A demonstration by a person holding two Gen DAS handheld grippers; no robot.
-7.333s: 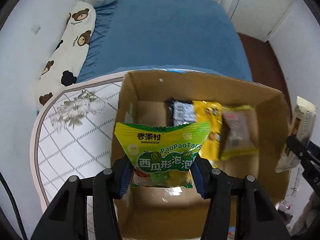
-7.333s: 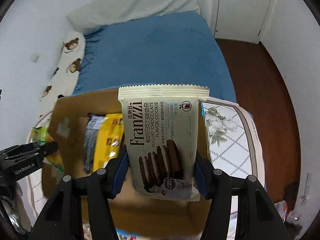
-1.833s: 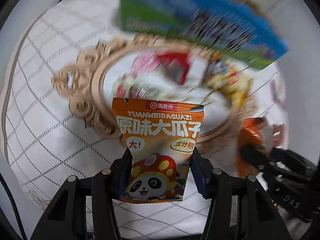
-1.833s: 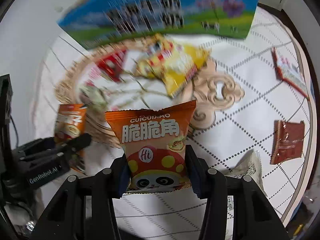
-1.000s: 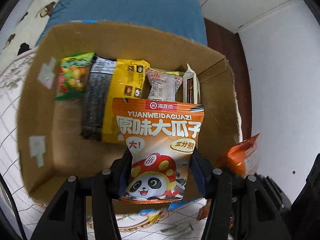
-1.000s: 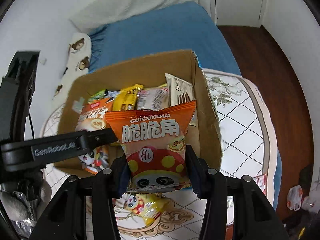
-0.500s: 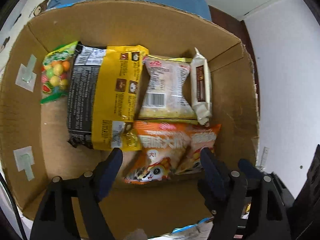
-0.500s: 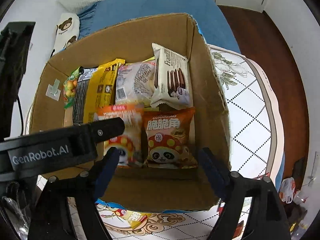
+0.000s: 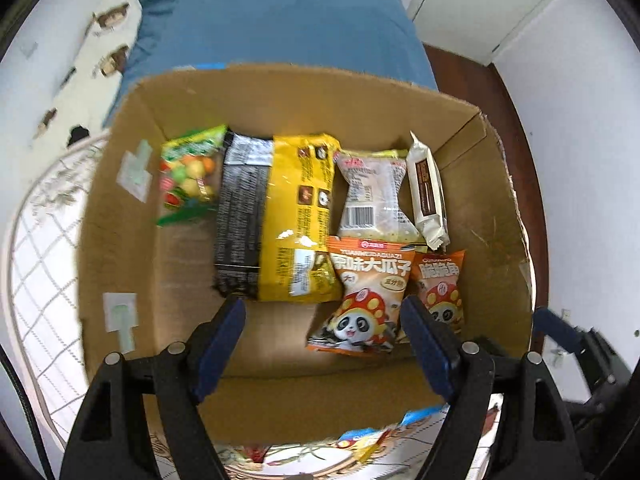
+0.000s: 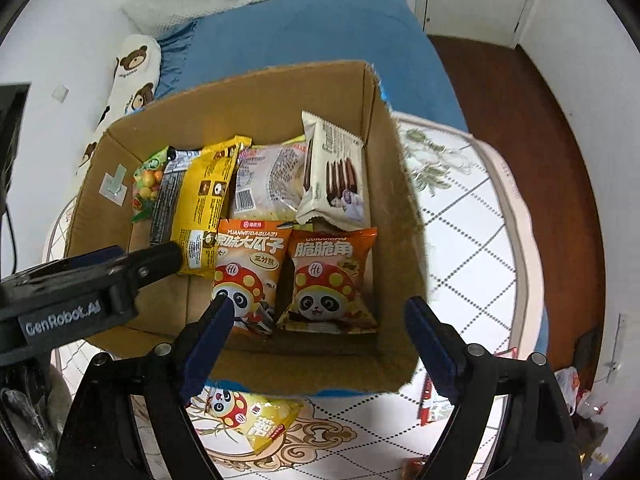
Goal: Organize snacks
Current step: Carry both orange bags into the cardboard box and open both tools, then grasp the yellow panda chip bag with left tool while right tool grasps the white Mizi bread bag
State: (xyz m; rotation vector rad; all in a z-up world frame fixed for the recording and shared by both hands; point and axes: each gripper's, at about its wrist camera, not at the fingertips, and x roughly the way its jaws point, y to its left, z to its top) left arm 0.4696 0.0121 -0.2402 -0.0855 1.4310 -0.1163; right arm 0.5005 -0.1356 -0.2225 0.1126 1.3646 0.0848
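An open cardboard box (image 9: 280,96) (image 10: 256,92) holds several snack packs. At the back lie a green candy bag (image 9: 188,172), a yellow-and-black bag (image 9: 296,208) (image 10: 200,204), a clear bread pack (image 9: 372,196) and a white cookie pack (image 10: 336,176). In front lie two orange panda packs, one to the left (image 9: 368,296) (image 10: 248,268) and one to the right (image 9: 440,288) (image 10: 328,276). My left gripper (image 9: 324,320) is open and empty above the box's near side. My right gripper (image 10: 316,320) is open and empty above the orange packs.
The box stands on a white patterned table (image 10: 472,232). A yellow panda snack pack (image 10: 260,420) lies on the table in front of the box, with red packs (image 10: 432,408) to its right. A blue bed (image 10: 312,32) and a bear pillow (image 10: 132,72) lie behind.
Both grippers have drawn back and up a little from the box. The two orange packs that they let go of lie still on the box floor.
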